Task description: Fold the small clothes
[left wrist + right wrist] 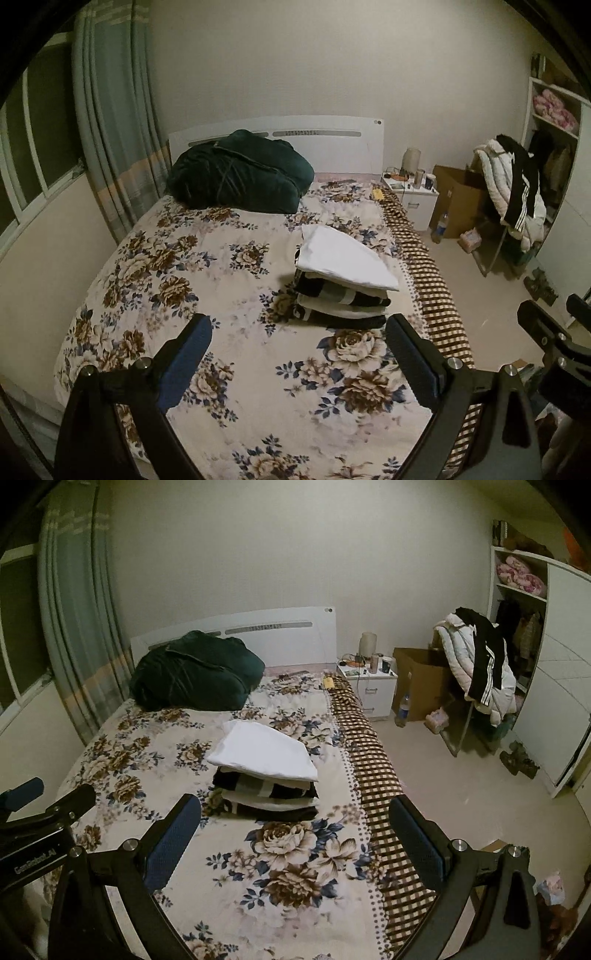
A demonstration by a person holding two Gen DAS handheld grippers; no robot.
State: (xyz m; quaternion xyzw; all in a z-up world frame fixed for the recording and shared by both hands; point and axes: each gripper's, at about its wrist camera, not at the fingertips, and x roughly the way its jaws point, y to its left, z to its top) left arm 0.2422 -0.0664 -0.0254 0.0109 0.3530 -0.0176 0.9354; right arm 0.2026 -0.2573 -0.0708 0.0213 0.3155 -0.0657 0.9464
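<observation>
A stack of folded clothes (341, 284) lies on the floral bedspread (184, 280), a white piece on top, black and white pieces below. It also shows in the right wrist view (264, 771). My left gripper (298, 334) is open and empty, held above the bed just short of the stack. My right gripper (295, 814) is open and empty, also short of the stack, to its right. The right gripper shows at the right edge of the left wrist view (554, 321). The left gripper shows at the left edge of the right wrist view (44, 797).
A dark green bundle (240, 171) lies at the head of the bed by the white headboard (332, 144). A checked blanket (428, 280) runs along the bed's right edge. A nightstand (410, 192), cardboard box (458, 195), clothes-draped chair (513, 188) and wardrobe (554, 686) stand right. Curtains (110, 122) hang left.
</observation>
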